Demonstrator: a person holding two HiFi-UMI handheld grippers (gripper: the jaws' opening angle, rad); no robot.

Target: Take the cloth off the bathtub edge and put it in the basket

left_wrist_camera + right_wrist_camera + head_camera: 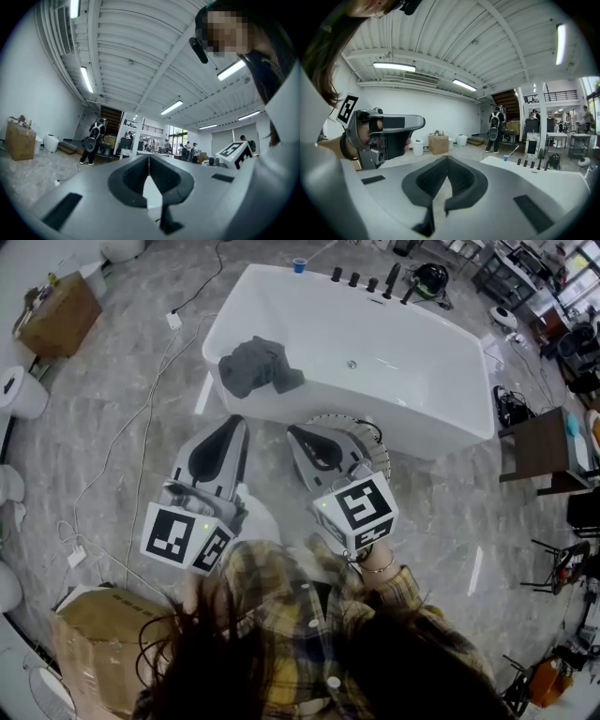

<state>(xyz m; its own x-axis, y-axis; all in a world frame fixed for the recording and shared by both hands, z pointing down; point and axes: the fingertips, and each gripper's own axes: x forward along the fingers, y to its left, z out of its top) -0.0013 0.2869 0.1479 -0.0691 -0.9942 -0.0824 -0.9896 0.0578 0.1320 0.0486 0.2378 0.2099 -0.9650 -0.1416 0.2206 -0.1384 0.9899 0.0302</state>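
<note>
None of the task is done yet: the crumpled dark grey cloth [255, 365] lies draped over the white rectangular bathtub's [403, 423] left edge, well apart from the left gripper [234, 422] and right gripper [296, 433], each with jaws pressed together on nothing, and what seems the round pale basket [380, 454] waits beside the tub

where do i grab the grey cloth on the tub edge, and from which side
Take the bunched hump of the grey cloth from above, on the person's side of the bathtub. It is heaped on the near rim with its folds standing up, and one corner trails inside.
</note>
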